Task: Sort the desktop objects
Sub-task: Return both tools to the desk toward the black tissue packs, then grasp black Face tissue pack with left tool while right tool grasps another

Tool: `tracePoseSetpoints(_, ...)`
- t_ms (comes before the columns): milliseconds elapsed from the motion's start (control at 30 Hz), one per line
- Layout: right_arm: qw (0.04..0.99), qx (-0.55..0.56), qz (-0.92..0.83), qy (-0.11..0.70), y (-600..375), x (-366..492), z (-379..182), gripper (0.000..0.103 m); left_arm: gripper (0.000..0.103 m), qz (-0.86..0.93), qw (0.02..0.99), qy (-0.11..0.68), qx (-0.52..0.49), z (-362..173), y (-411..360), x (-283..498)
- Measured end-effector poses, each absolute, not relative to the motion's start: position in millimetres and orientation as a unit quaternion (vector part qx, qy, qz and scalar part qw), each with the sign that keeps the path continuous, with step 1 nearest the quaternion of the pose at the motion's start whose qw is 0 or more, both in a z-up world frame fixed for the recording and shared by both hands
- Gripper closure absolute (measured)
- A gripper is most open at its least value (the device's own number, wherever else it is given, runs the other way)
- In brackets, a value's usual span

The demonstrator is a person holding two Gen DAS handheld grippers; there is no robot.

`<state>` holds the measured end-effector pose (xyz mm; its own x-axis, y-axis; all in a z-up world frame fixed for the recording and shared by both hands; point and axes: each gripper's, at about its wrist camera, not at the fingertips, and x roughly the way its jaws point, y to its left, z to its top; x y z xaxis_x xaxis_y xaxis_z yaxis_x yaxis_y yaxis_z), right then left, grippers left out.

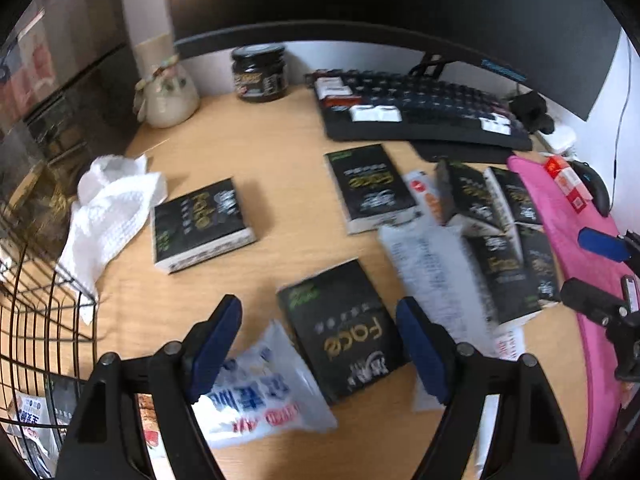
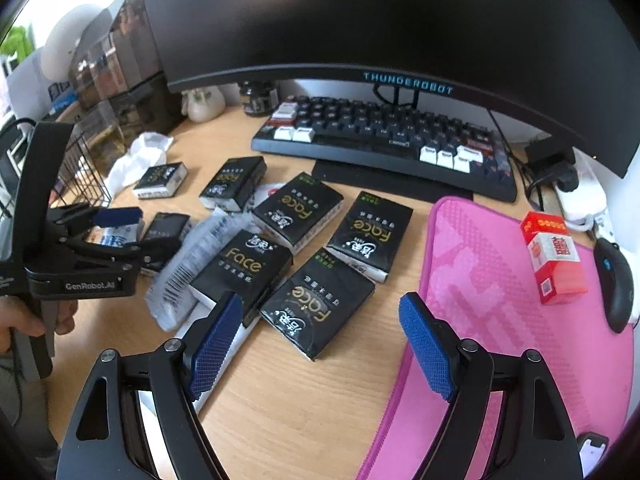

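The left gripper (image 1: 320, 344) hung over the wooden desk (image 1: 280, 152) with its jaws spread wide and nothing clasped; between its blue pads (image 1: 216, 344) lay a black "Face" tissue pack (image 1: 344, 328), flat on the desk, with a crinkled clear plastic bag (image 1: 260, 396) printed in blue and red lying just beside that pack and partly under the left pad. The right gripper (image 2: 320, 344) was likewise released and empty, its jaws apart above another black tissue pack (image 2: 316, 308) at the near edge of a cluster of such packs (image 2: 296, 212) spread across the middle of the desk. A clear barcode-printed wrapper (image 2: 188, 272) lay against the cluster's left side. Farther left, one lone pack (image 1: 200, 224) sat near a crumpled white cloth (image 1: 112, 204), which draped onto the rim of a black wire basket (image 1: 44, 312) at the desk's left edge. To the right lay a pink mouse mat (image 2: 500, 280) bearing a red and white box (image 2: 554, 256), with a black mouse (image 2: 616, 284) at its far side. Behind the packs stood a dark keyboard (image 2: 384, 140) beneath a curved monitor (image 2: 360, 20), and at the back left a dark jar (image 1: 260, 74) and a pale ceramic vase (image 1: 168, 96). A hand (image 2: 24, 320) gripped the left tool's handle.
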<state>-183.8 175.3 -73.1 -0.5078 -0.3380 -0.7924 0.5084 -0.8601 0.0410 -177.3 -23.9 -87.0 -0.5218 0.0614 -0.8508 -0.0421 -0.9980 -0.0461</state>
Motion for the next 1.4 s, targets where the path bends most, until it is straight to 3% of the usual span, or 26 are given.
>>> tracePoseSetpoints(100, 0.245, 0.434, -0.861, 0.101, 172.2, -188.0, -76.0, 0.022, 0.023, 0.87, 0.025, -0.006, -0.492, -90.6, -28.8, -175.7)
tracePoseSetpoints(233, 0.243, 0.437, -0.86, 0.101, 169.5, -191.8, -78.9, 0.022, 0.041, 0.872, 0.036, 0.009, -0.488, -92.1, -20.3, -174.9)
tracePoseSetpoints(367, 0.236, 0.444, -0.859, 0.094, 169.5, -197.0, -83.1, 0.022, 0.047, 0.874, 0.042, 0.01, -0.484, -90.7, -17.9, -174.9)
tracePoseSetpoints(700, 0.21, 0.434, -0.87, 0.101, 164.8, -212.3, -93.2, 0.022, 0.049, 0.875, 0.056, 0.008, -0.482, -88.9, -16.3, -171.5)
tracePoseSetpoints(933, 0.193, 0.442, -0.866, 0.131, 170.7, -211.2, -99.2, 0.029, 0.05, 0.875, 0.06, 0.007, -0.48, -88.9, -15.9, -171.1)
tracePoseSetpoints(967, 0.19, 0.442, -0.866, 0.137, 170.9, -210.7, -99.6, 0.031, 0.05, 0.875, 0.06, 0.007, -0.48, -89.0, -15.8, -171.0)
tracePoseSetpoints(1000, 0.187, 0.443, -0.865, 0.143, 169.8, -210.6, -100.8, 0.045, 0.05, 0.876, 0.06, 0.008, -0.479, -89.1, -15.4, -171.1)
tracePoseSetpoints(1067, 0.186, 0.441, -0.864, 0.155, 164.9, -210.4, -105.9, 0.054, 0.05, 0.876, 0.059, 0.01, -0.478, -89.2, -14.4, -171.1)
tracePoseSetpoints(1400, 0.213, 0.431, -0.865, 0.145, 159.6, -199.9, -98.1, 0.056, 0.051, 0.881, 0.059, 0.013, -0.47, -83.5, -12.3, -165.8)
